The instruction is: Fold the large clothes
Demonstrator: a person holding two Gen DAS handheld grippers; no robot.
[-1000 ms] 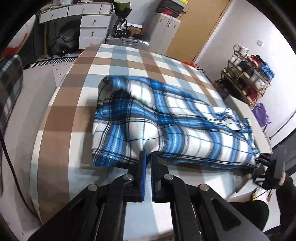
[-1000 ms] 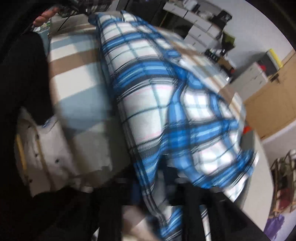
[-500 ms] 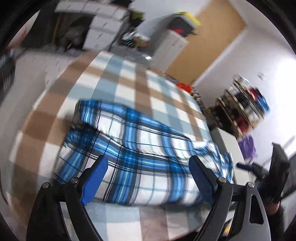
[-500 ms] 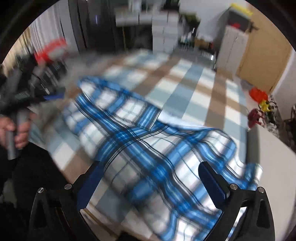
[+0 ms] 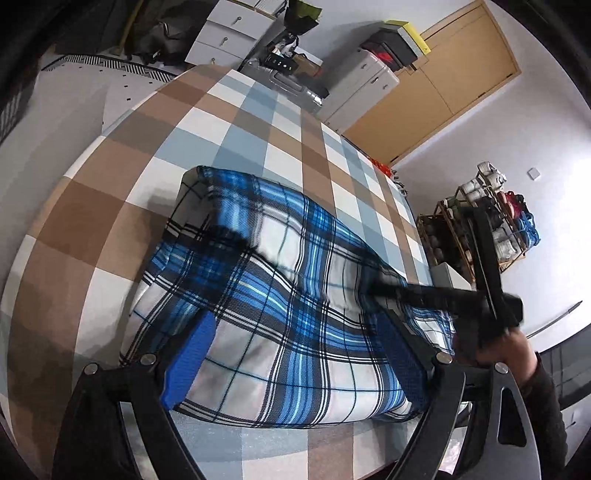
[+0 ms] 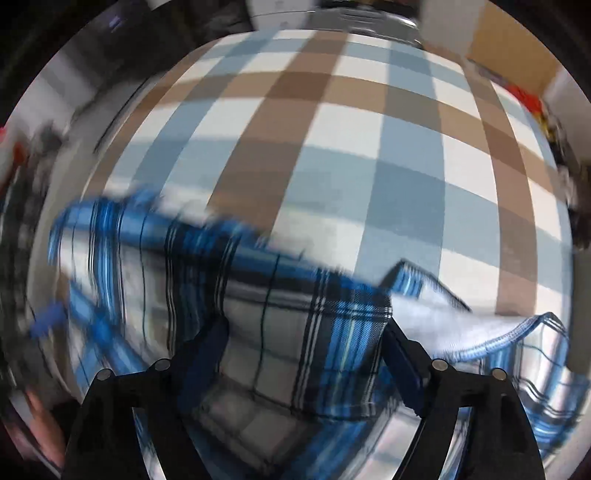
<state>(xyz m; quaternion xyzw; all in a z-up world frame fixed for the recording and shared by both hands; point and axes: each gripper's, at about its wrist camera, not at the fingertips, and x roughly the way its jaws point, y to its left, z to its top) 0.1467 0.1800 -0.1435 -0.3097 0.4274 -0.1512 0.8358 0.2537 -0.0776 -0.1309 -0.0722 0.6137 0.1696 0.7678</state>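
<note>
A blue, white and black plaid garment (image 5: 280,295) lies folded in a thick slab on the checked bed cover (image 5: 236,122). My left gripper (image 5: 295,354) hovers over its near edge. It is open, with the blue pads (image 5: 188,354) wide apart and nothing pinched. In the blurred right wrist view my right gripper (image 6: 304,358) points steeply down at the plaid cloth (image 6: 280,332). Its jaws are wide apart and closing, with cloth below and between them but no pad pressing on it. A hand (image 5: 513,350) holds that gripper's black frame (image 5: 461,299) over the garment's right end.
The bed's near edge runs just below the garment. Beyond the bed stand white drawers (image 5: 236,33), a grey cabinet (image 5: 362,81) and a wooden door (image 5: 454,74). A shoe rack (image 5: 491,218) stands at the right wall. A loose cloth corner (image 6: 417,280) sticks up.
The left gripper let go of the garment's near edge and opened wide. The right gripper released the lifted cloth, swung across the bed and now points down over the garment's end.
</note>
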